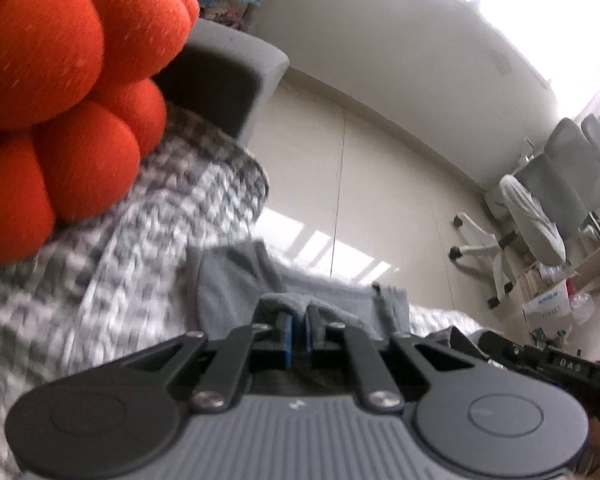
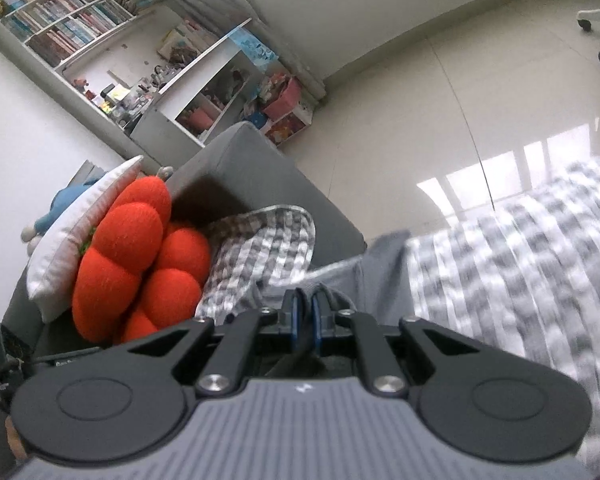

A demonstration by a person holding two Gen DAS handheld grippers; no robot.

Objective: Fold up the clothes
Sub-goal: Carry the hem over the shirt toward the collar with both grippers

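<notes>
From the left wrist, we see the left claw point(image 1: 299, 322) pinched on a grey garment point(image 1: 236, 280) draped over a blurred checked blanket point(image 1: 148, 216); "DAS" reads on the other tool at right. From the right wrist, the right claw point(image 2: 305, 312) clamps the same grey garment point(image 2: 380, 264) beside an orange cushion point(image 2: 132, 264); a bookshelf point(image 2: 100, 32) holds books, titles illegible.
</notes>
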